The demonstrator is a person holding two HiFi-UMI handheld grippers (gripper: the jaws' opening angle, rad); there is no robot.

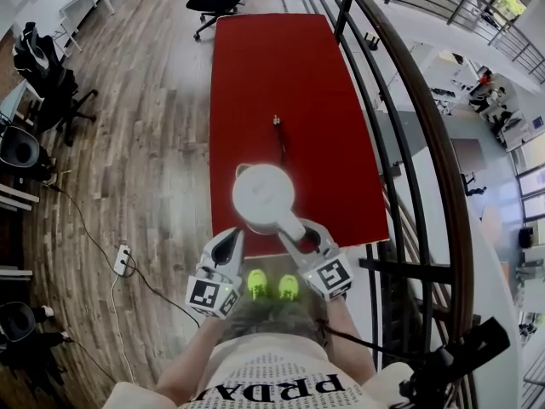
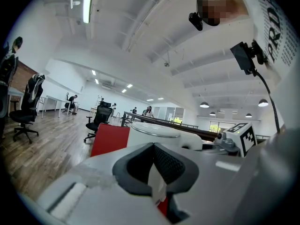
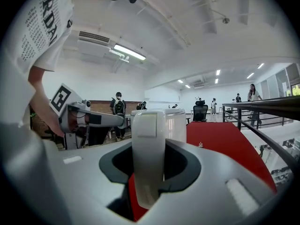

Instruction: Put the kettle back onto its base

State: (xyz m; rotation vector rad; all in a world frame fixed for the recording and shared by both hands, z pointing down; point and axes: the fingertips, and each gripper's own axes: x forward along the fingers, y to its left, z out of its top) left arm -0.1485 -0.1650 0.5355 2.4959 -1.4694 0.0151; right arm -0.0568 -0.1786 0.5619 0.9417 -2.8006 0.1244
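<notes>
Two grippers sit at the near edge of a long red table (image 1: 272, 66), and between them is a white kettle (image 1: 264, 196). From the head view it is seen from straight above. Its round lid is closed, so whatever is inside cannot be seen.

The right gripper (image 1: 298, 230) has its jaws closed on the kettle's handle (image 3: 147, 149). In the right gripper view the pale handle fills the gap between the dark pads, with the kettle's body rising just beyond it.

The left gripper (image 1: 233, 240) is just beside the kettle on its left. Its jaws are drawn together with nothing between them. In the left gripper view the kettle's rim (image 2: 154, 134) shows right behind the jaw tips, and red table shows below.

I cannot tell whether the kettle is resting on the table or on something beneath it, because its own body hides what is under it.

Farther up the table, a thin dark cord (image 1: 282, 143) runs from a small plug-like piece (image 1: 277, 122) toward the kettle. A dark metal railing (image 1: 400, 143) curves along the table's right side, and a wooden floor (image 1: 145, 143) lies to its left.
</notes>
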